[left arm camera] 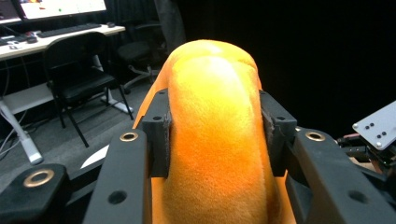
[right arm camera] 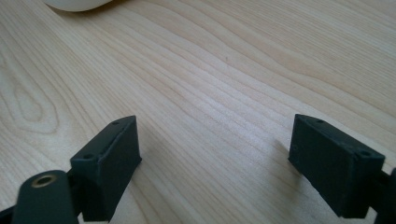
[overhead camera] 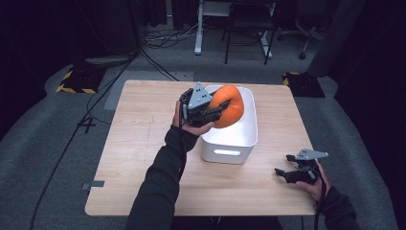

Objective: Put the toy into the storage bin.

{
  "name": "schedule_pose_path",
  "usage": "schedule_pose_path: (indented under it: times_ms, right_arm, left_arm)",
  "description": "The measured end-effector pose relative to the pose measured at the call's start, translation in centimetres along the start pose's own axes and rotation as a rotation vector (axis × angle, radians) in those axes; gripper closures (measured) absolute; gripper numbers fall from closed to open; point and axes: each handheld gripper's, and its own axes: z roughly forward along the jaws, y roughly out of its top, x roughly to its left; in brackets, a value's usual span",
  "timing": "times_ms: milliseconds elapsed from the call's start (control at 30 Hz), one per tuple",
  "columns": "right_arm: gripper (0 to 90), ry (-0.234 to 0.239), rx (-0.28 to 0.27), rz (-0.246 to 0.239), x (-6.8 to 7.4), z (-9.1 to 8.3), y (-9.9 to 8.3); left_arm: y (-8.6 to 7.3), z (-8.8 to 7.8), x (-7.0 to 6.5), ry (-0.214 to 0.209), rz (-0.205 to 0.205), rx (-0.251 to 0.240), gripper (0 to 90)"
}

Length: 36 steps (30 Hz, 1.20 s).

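An orange plush pumpkin [overhead camera: 229, 105] hangs over the white bin [overhead camera: 242, 139] in the high view, with my left gripper [overhead camera: 216, 113] shut on it. In the left gripper view the two black pads [left arm camera: 159, 135] squeeze the orange plush [left arm camera: 217, 135] from both sides. My right gripper [overhead camera: 283, 172] rests low at the table's front right corner. In the right gripper view its jaws stand wide apart over bare wood, the gripper [right arm camera: 215, 163] open with nothing between its fingers.
The light wooden table [overhead camera: 143, 143] has free surface left of and in front of the bin. A corner of the bin [right arm camera: 77, 3] peeks in at the top of the right gripper view. Behind the table stand chairs, a desk and floor cables.
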Motion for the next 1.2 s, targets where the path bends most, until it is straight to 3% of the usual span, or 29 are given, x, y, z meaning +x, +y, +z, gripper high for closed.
schedule_pose_path:
  times_ms: [433, 767, 1200]
  right_arm:
    - [16.4, 0.0, 0.0, 0.0, 0.0, 0.0, 0.0]
    - [16.4, 0.0, 0.0, 0.0, 0.0, 0.0, 0.0]
    - [16.4, 0.0, 0.0, 0.001, 0.0, 0.0, 0.0]
  left_arm:
    - [-1.2, 2.8, -1.3, -0.06, 0.005, 0.063, 55.8]
    - [-2.0, 3.6, -1.3, -0.088, 0.002, 0.102, 54.8]
    - [-3.0, 4.4, -1.5, -0.089, 0.017, 0.173, 52.1]
